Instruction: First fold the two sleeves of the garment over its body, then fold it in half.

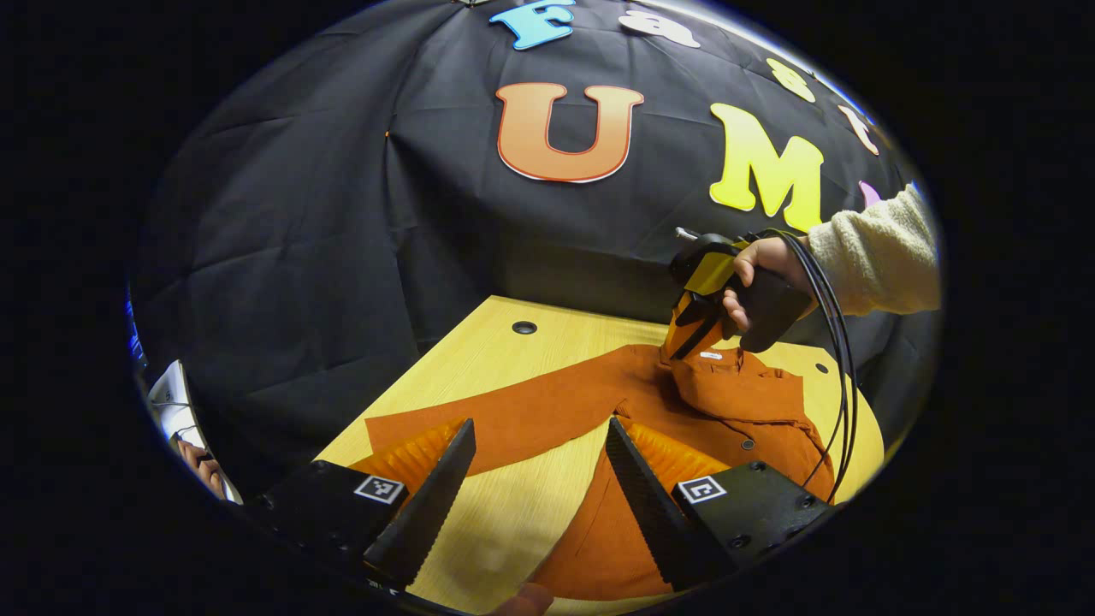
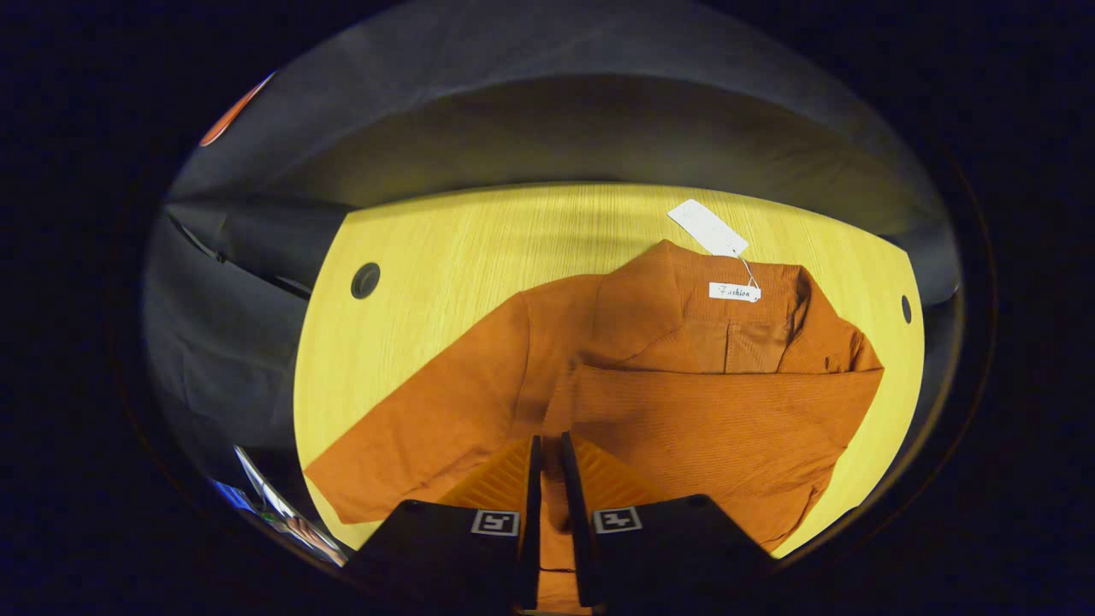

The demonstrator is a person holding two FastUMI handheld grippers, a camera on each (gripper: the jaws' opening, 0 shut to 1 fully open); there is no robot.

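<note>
One sleeve lies across the rust shirt – right gripper clamps its cuff; left gripper, spread, should take the outstretched sleeve near the table's edge.

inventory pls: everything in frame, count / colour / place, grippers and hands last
garment: 1, rust orange, spread on the table; one sleeve lies folded across its body, the other stretches out flat to the side
sleeve: the outstretched one, rust orange, flat on the table
hang tag: 1, white, on the table by the collar
table: 1, light yellow wood, with round holes near its edges
left gripper: open, above the table and garment edge
right gripper: fingers nearly together with orange cloth between them
hand: 1, in a cream sleeve, holding the right gripper over the collar
</note>
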